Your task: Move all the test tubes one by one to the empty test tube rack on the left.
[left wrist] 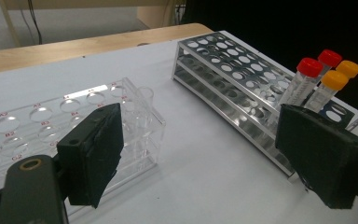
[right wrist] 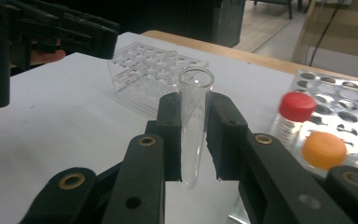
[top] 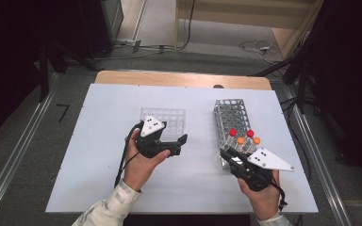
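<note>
Right gripper (right wrist: pixel 195 140) is pinching an uncapped clear test tube (right wrist: pixel 193 116) upright just above the white table (top: pixel 99 179) next to the metal rack (top: pixel 231 115) w/ red & orange capped tubes (top: pixel 244 137), left gripper (left wrist: pixel 200 154) spread wide by the clear acrylic rack (top: pixel 164 120).

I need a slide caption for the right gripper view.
Right tool grips an uncapped clear tube beside capped tubes.

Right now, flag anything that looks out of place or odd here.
Nothing spilled or damaged. The one item out of a rack is an uncapped clear glass tube, clamped upright in the right gripper; the capped tubes stand in the metal rack.
</note>
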The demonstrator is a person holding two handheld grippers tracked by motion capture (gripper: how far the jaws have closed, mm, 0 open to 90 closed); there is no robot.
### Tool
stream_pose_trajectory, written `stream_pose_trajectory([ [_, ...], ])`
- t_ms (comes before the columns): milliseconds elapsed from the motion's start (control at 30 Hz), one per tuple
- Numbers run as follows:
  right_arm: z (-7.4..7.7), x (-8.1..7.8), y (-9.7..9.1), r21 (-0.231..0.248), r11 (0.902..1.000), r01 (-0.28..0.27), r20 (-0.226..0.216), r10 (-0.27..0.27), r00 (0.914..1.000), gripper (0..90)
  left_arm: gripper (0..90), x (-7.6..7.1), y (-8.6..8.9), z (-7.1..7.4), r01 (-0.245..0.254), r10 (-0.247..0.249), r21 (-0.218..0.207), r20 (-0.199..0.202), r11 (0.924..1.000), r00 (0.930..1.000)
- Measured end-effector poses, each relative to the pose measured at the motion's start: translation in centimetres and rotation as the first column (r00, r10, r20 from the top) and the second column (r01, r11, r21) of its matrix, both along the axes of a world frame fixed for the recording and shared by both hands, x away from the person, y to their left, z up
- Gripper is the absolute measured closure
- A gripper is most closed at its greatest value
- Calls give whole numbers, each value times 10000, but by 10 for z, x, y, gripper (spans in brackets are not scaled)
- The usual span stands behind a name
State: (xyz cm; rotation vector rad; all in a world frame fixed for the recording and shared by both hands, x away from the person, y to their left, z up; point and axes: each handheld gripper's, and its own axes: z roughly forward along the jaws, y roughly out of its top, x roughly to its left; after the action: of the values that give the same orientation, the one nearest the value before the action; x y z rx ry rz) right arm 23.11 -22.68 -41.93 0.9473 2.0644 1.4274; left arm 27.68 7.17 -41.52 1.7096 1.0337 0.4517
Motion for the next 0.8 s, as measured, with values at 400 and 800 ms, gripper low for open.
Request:
stream_pose_trajectory([
  [400,-11,20,47,-347,9968,-724,-342,712,9969,732,194,-11,-8,11,558,-551,-232,280,9982,9981],
  [800,-25,39,84,-505,9948,-879,-552,851,9948,732,429,-9,-14,5,978,-973,-277,184,9948,9951],
])
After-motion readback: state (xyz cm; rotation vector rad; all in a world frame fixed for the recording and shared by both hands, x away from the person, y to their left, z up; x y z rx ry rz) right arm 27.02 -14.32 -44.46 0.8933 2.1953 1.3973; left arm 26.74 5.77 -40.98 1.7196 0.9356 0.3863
